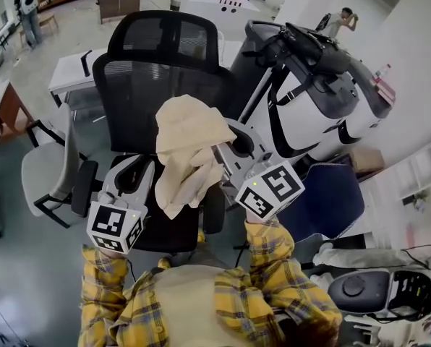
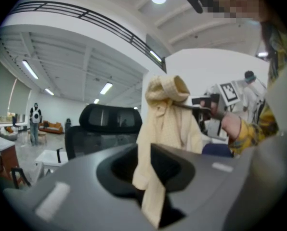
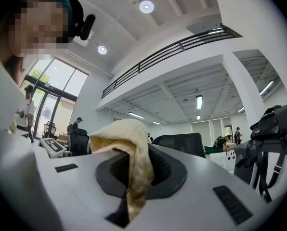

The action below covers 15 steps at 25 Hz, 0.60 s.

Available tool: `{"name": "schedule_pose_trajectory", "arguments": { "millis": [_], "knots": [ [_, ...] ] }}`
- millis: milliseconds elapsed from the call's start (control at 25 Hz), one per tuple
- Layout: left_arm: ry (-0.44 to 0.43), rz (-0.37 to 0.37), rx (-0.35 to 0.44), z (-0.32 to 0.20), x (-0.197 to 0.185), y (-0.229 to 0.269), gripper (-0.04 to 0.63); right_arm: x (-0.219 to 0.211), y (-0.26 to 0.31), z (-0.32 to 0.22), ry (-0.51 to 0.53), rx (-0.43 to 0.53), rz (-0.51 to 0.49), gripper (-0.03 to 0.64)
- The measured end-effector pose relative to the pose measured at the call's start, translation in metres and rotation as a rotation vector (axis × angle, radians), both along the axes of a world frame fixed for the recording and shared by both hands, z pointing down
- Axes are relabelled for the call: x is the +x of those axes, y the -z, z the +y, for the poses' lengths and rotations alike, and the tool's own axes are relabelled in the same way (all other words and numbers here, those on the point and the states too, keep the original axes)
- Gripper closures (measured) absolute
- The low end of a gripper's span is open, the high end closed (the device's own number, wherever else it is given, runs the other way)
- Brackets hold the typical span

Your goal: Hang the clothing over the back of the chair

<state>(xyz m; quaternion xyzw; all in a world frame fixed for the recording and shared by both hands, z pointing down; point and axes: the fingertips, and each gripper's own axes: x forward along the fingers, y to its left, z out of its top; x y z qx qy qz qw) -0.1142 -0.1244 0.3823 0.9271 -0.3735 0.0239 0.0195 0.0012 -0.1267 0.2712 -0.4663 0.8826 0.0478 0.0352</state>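
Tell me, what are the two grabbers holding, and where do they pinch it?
Both hold the pale yellow clothing. The left gripper pinches a hanging lower strip; the right gripper pinches a fold higher up.

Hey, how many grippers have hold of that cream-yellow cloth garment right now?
2. The left gripper is shut on the cream-yellow cloth garment at its lower left edge; the right gripper is shut on its right side.

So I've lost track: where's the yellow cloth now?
Head view, centre: the cloth is held between the left gripper and right gripper, in front of the chair.
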Motion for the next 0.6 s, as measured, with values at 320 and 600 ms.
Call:
{"name": "schedule_pose_trajectory", "arguments": {
  "millis": [320, 600],
  "knots": [
    [0.053, 0.004, 0.003, -0.047, 0.041, 0.01, 0.525, 0.028, 0.014, -0.041, 0.105, 0.014, 0.002, 0.586],
    [0.08, 0.002, 0.003, -0.069, 0.064, 0.012, 0.525, 0.043, 0.029, -0.063, 0.165, 0.045, 0.015, 0.586]
  ]
}}
